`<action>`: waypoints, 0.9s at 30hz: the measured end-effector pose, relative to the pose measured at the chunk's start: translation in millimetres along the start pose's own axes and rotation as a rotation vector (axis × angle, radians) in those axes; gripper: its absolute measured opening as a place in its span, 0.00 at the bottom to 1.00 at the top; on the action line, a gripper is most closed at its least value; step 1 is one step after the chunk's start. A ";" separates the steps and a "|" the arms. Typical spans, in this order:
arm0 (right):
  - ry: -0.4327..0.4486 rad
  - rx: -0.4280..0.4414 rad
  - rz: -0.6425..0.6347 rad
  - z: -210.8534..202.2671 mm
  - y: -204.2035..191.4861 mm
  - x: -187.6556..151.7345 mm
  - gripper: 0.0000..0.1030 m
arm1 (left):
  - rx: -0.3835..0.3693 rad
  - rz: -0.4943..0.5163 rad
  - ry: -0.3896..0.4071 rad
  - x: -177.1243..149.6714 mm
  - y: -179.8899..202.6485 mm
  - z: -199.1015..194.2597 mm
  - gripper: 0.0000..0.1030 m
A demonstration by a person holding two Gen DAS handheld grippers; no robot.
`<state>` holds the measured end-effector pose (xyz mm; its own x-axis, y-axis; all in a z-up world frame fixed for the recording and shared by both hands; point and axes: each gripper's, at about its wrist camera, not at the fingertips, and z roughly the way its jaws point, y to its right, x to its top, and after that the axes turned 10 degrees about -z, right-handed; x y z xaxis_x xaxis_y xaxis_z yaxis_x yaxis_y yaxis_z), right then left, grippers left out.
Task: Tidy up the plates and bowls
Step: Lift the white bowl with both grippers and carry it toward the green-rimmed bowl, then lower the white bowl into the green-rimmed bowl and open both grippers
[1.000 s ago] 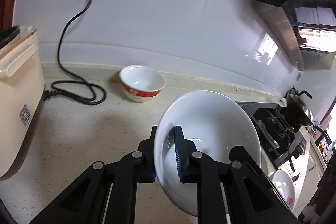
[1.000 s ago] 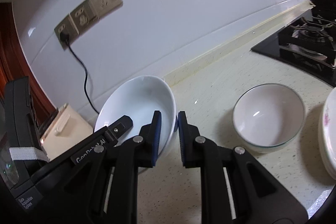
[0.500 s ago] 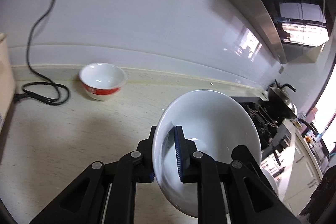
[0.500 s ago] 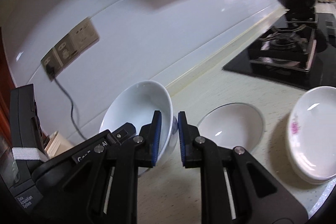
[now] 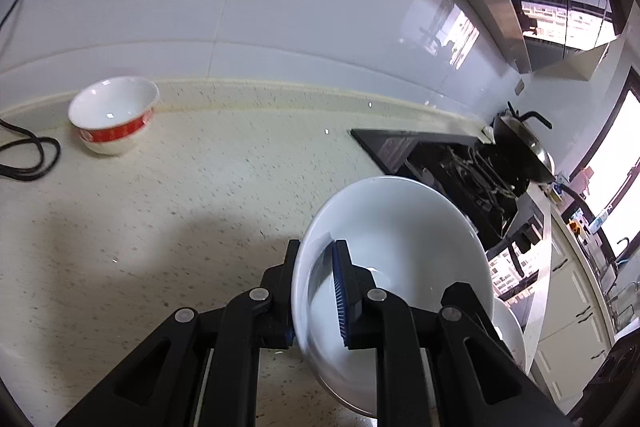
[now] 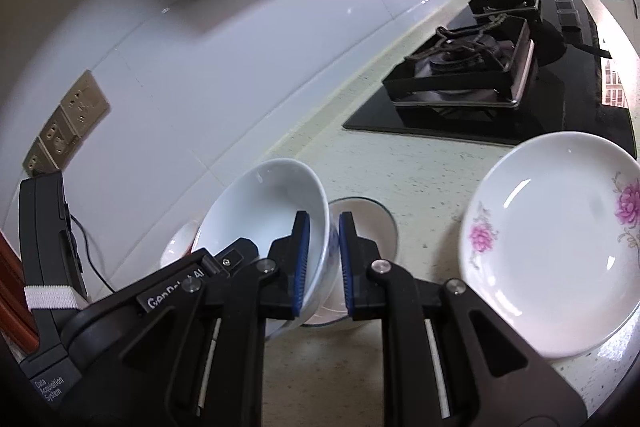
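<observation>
Since the earlier frame the white bowl [image 5: 400, 247], pinched by its rim in the left gripper [image 5: 316, 291], has travelled toward the stove [image 6: 472, 67], now hanging over the glass-rimmed bowl [image 6: 368, 223]. The right gripper [image 6: 324, 263] is closed, empty. Tilted, it could slip and chip.

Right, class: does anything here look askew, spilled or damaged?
Only the white bowl looks askew: it hangs steeply tilted above the counter, both grippers, left and right, pinching its rim. No spills or cracks show. The red bowl and the flowered plate sit level.
</observation>
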<state>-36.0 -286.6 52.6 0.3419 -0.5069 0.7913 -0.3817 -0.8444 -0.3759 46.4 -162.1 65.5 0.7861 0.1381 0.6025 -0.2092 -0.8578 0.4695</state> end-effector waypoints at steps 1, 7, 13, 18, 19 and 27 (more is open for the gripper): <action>-0.012 -0.007 0.001 1.8 1.4 -0.6 0.18 | 0.001 0.000 -0.008 -0.7 -1.0 2.6 0.15; -0.029 -0.030 0.001 4.9 4.4 -2.4 0.18 | -0.009 0.009 -0.001 -4.4 -2.3 7.7 0.15; -0.036 -0.070 0.026 7.6 12.2 -1.8 0.19 | -0.023 0.014 -0.013 -5.3 0.7 15.3 0.15; -0.061 -0.081 0.038 12.3 15.1 -2.5 0.19 | -0.029 0.021 -0.005 -6.2 0.9 18.3 0.15; -0.061 -0.086 0.036 12.8 15.3 -2.7 0.19 | -0.033 0.017 0.000 -6.3 0.4 18.2 0.18; -0.016 -0.114 0.011 8.5 12.9 -1.1 0.20 | -0.062 0.012 0.069 -5.6 -0.2 7.2 0.59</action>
<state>-34.0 -298.4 42.8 0.3504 -0.5197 0.7792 -0.4802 -0.8140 -0.3270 46.2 -166.2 57.5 0.7419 0.1640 0.6502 -0.2555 -0.8273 0.5002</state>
